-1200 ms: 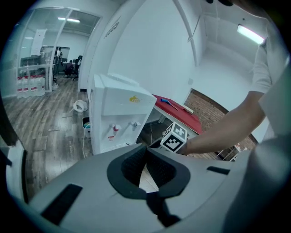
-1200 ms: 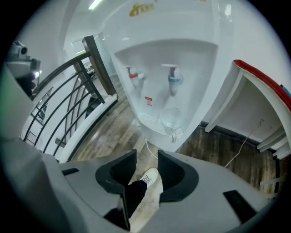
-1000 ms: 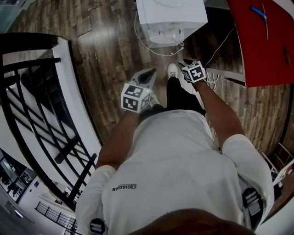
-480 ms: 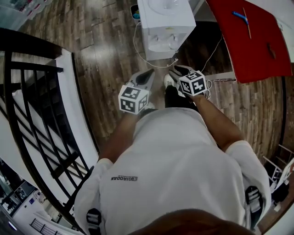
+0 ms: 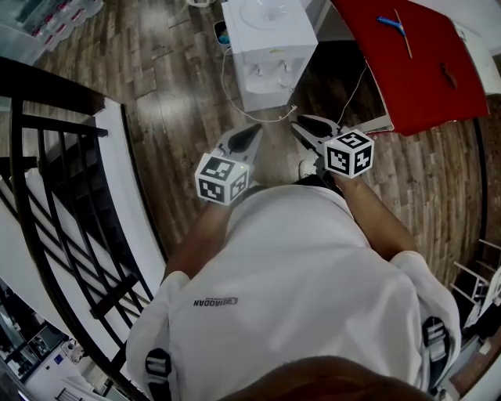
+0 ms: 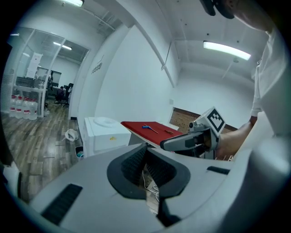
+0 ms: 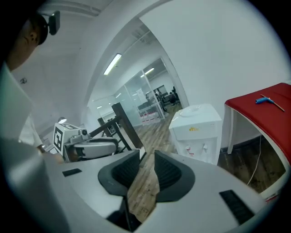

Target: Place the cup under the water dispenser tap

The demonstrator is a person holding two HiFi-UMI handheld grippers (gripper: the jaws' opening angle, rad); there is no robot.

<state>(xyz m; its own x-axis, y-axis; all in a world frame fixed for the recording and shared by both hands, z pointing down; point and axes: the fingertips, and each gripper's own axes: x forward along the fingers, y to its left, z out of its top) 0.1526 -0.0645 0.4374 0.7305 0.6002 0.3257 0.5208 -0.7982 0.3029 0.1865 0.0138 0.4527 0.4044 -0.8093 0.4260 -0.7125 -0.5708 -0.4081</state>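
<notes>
No cup shows in any view. The white water dispenser (image 5: 270,47) stands on the wood floor ahead of me, its two taps (image 7: 204,148) facing me. My left gripper (image 5: 254,129) is held out in front of my chest, its pads meeting at the tips with nothing in them (image 6: 146,150). Beside it on the right, my right gripper (image 5: 301,121) points toward the dispenser. Its jaws have just been closing, but a gap stays between the pads (image 7: 146,154) and only floor shows through it. Both grippers are well short of the dispenser.
A red table (image 5: 415,63) with a blue tool (image 5: 389,23) on it stands right of the dispenser. A black stair railing (image 5: 70,196) runs along my left. A white cable (image 5: 258,117) loops on the floor in front of the dispenser. A small bin (image 5: 221,33) sits behind it.
Both grippers have risen toward my head, and the right one has shifted to the right. The dispenser and the red table now sit higher and smaller in the head view.
</notes>
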